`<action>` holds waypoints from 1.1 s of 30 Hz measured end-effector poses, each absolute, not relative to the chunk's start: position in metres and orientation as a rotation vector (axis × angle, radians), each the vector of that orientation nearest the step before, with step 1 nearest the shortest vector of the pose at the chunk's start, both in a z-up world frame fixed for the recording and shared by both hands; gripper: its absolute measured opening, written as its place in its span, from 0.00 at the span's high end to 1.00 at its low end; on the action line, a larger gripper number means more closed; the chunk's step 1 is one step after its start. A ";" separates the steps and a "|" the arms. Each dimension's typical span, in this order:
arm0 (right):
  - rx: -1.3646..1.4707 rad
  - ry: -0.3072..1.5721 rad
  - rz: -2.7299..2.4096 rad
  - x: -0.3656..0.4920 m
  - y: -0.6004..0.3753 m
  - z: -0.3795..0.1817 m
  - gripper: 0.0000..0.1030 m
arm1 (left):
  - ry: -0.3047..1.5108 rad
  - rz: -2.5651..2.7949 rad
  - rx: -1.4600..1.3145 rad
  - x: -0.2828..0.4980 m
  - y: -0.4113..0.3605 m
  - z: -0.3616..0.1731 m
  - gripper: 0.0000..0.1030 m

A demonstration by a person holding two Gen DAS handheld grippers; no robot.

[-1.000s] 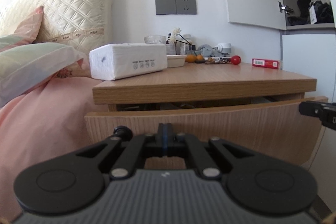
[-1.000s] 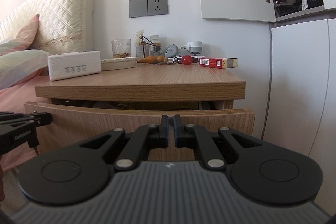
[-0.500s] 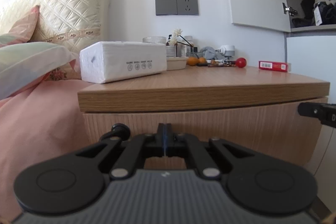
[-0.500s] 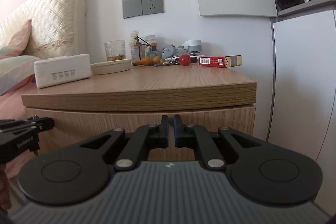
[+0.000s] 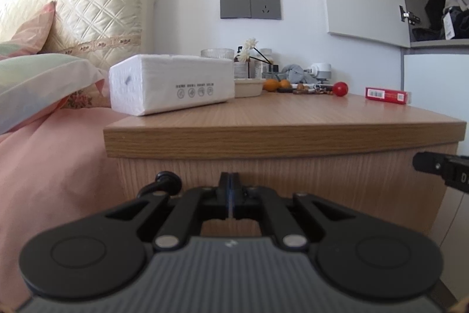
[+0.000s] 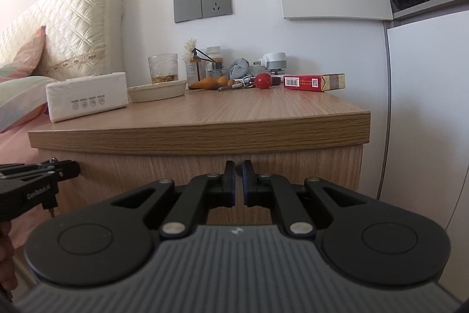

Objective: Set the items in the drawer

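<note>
The wooden drawer front (image 5: 307,181) of the nightstand (image 5: 281,134) sits flush under the top, closed. My left gripper (image 5: 230,176) is shut and empty, its tips right at the drawer's left half. In the right wrist view, my right gripper (image 6: 238,166) is also shut with nothing held, close against the drawer front (image 6: 146,169) near its right end. Each gripper shows at the edge of the other's view: right gripper (image 5: 439,169), left gripper (image 6: 44,172). On top lie a white tissue pack (image 5: 173,84), a red box (image 5: 387,96) and a red ball (image 5: 340,88).
A shallow dish (image 6: 158,90), a glass (image 6: 162,68), bottles, oranges and keys crowd the back of the nightstand top. The bed with pink cover (image 5: 44,166) and pillows borders the left. A white wardrobe (image 6: 425,107) stands right, its upper door open.
The drawer, open a gap one second ago, has slid in and is now closed. Both grippers moved forward with it and then held still.
</note>
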State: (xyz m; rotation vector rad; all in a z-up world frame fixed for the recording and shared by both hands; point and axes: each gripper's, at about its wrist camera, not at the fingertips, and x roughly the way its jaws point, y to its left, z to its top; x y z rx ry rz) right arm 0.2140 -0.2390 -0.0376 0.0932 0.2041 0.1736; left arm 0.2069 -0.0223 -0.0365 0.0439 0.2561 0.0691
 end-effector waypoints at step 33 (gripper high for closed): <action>0.070 0.289 0.277 0.121 -0.234 -0.012 0.91 | 0.225 0.017 0.005 0.098 -0.016 0.011 0.49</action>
